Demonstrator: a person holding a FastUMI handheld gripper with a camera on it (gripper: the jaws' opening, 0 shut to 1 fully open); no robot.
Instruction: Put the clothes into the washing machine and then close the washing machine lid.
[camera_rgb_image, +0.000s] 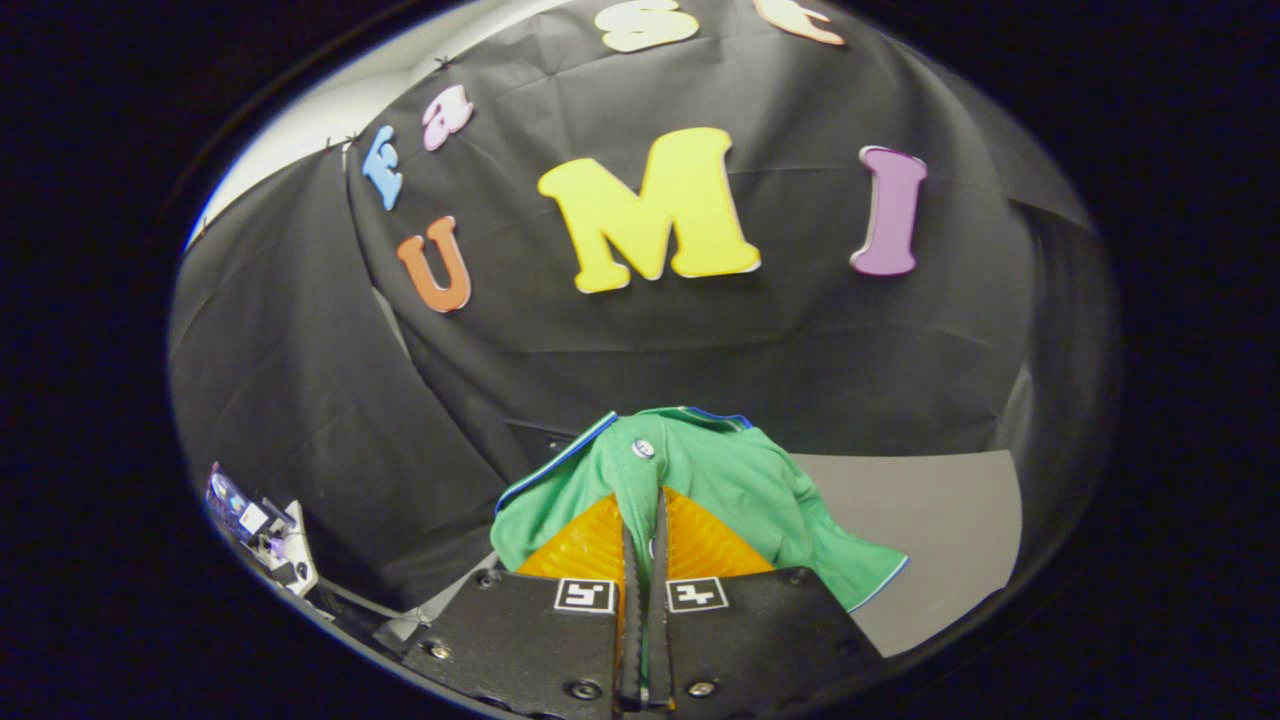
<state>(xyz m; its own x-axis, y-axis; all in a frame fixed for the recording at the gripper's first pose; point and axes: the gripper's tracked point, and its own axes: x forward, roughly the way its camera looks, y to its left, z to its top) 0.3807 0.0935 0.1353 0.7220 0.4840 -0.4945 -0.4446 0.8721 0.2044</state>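
**Shirt pinched in the gripper**

The gripper (645, 545) has its 2 fingers pressed together on a fold of the green shirt (720, 480), which drapes over both fingertips and hangs to either side. Beyond it stands the booth's black cloth wall (300, 380); a grey table (930, 530) lies below, past the shirt's right edge.

One green garment (720, 480), pinched in one tool (645, 520); one grey surface (930, 520); possibly one small device (265, 535), blurred.
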